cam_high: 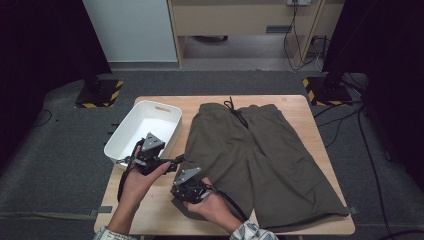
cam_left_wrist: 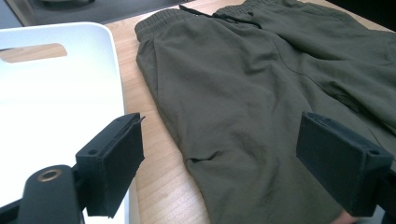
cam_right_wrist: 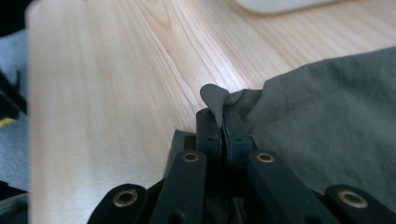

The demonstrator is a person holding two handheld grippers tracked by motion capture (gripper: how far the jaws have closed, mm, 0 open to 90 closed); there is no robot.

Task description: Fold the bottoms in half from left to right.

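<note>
A pair of olive green shorts (cam_high: 255, 150) lies flat on the wooden table (cam_high: 160, 210), waistband and black drawstring toward the far edge. My right gripper (cam_high: 186, 192) sits at the near left hem, and in the right gripper view it (cam_right_wrist: 222, 122) is shut on a pinched fold of the shorts' fabric (cam_right_wrist: 327, 130) that sticks up between the pads. My left gripper (cam_high: 177, 160) hovers open beside the left leg of the shorts, between them and the tray. In the left gripper view the shorts (cam_left_wrist: 243, 93) spread ahead between its wide-apart jaws, with nothing held.
A white plastic tray (cam_high: 122, 131) with a handle slot stands at the table's left side, its rim (cam_left_wrist: 114, 70) close beside the left gripper. Grey carpet surrounds the table. Stands with yellow-black bases and cables sit at the back corners.
</note>
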